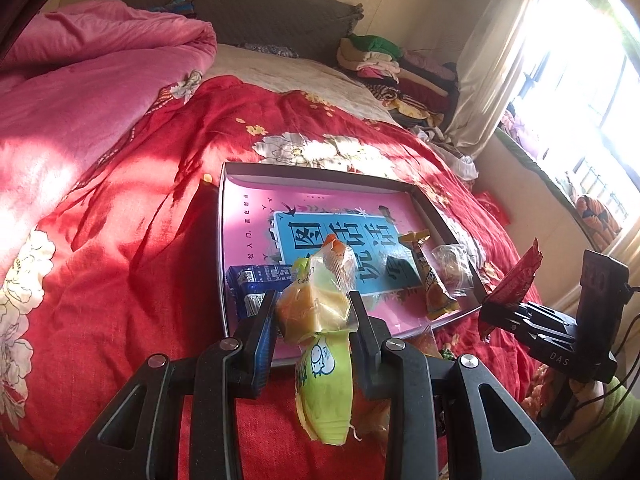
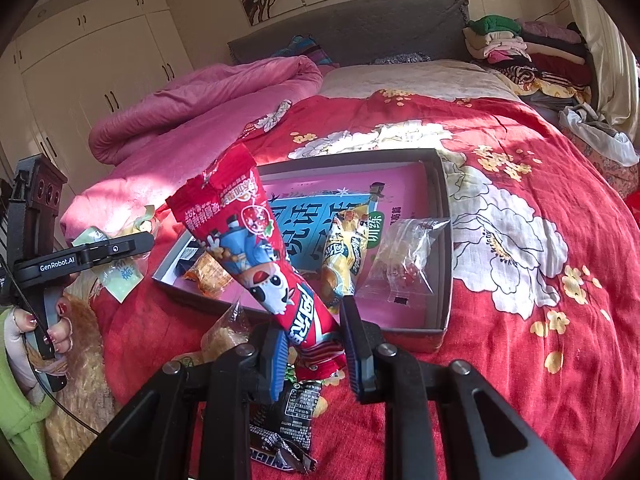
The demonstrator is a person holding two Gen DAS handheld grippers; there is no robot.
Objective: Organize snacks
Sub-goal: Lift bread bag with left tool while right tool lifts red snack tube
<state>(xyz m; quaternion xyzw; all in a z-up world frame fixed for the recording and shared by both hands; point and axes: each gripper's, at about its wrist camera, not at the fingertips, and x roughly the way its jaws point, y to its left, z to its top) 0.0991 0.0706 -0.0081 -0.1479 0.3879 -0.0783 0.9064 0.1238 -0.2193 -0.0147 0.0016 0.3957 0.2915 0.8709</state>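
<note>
Red bedspread underlies everything. Nearest, the left hand-held gripper clamps a green pack; the right hand-held gripper clamps a red pack. Both hang at the near edge of the box, where 4 or so snacks lie. Likely next: carry each over and release.

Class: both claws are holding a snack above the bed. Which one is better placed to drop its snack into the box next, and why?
Probably the left claw. Its green-and-yellow snack already hangs over the near edge of the box. The right claw, shut on the red packet, sits short of the box's near wall, so it has farther to go.
</note>
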